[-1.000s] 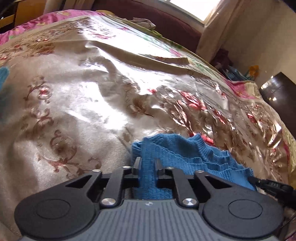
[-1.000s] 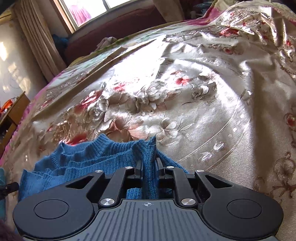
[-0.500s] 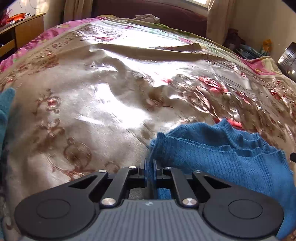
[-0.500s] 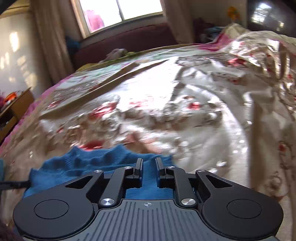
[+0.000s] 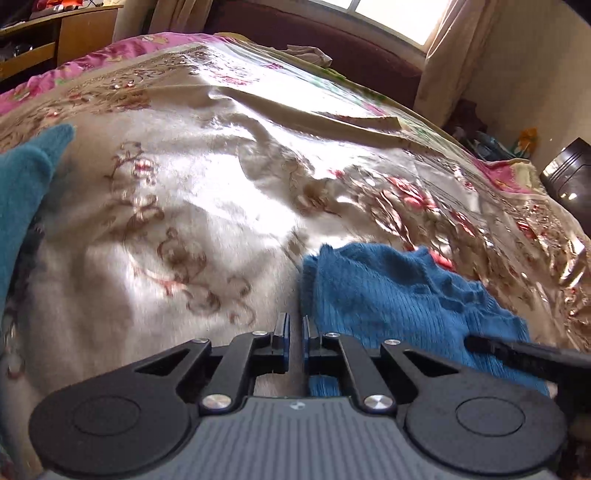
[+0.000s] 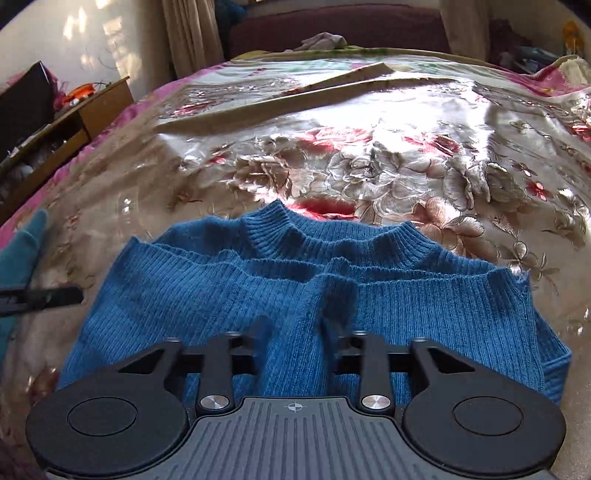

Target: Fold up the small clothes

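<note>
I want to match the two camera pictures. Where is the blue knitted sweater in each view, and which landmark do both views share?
Left wrist view: the blue knitted sweater lies at lower right, right of the tool tips.
Right wrist view: it fills the lower centre, its ribbed collar at the far edge.
Shared landmark: the dark red headboard at the top of both.

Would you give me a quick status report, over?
Left gripper shut, empty, beside blue sweater. Right gripper closing, sweater fold between fingers. Nothing in the way.
</note>
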`<move>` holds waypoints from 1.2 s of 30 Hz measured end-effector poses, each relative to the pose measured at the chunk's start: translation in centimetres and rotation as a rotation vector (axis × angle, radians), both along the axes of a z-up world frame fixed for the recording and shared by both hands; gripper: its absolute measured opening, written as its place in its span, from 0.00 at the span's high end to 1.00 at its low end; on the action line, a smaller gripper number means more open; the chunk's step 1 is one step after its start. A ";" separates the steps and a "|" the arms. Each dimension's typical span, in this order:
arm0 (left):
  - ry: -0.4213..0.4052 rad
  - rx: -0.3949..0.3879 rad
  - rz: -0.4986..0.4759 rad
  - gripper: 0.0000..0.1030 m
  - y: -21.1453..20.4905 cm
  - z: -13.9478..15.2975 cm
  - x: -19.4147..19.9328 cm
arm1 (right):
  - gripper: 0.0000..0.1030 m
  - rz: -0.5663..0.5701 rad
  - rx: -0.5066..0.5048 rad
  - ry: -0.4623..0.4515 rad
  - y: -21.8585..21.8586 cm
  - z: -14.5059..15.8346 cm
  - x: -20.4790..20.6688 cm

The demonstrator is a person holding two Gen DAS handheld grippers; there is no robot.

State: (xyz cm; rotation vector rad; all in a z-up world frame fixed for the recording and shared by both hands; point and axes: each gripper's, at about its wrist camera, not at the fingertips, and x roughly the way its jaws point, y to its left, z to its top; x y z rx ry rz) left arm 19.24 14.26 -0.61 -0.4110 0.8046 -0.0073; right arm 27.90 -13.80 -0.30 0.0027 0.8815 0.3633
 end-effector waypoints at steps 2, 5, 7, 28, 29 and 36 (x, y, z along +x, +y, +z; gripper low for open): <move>-0.005 -0.019 -0.003 0.89 -0.5 -0.3 -1.0 | 0.96 -0.020 0.023 -0.005 -0.3 0.5 0.6; -0.016 -0.067 -0.002 0.89 -1.1 -0.7 -2.3 | 0.97 -0.063 0.063 -0.025 -0.6 1.5 1.3; -0.008 -0.070 0.003 0.88 -1.6 -1.2 -3.1 | 0.97 -0.077 0.049 -0.027 -0.2 1.2 1.8; 0.033 -0.155 0.056 0.79 0.2 -2.6 -7.0 | 0.71 0.081 -0.116 0.016 10.2 -0.3 0.0; 0.034 -0.167 0.056 0.79 0.3 -2.6 -7.4 | 0.70 0.076 -0.106 0.012 10.3 0.1 0.0; 0.042 -0.237 0.052 0.75 0.5 -2.9 -8.3 | 0.66 0.127 -0.066 0.006 13.5 2.4 -0.2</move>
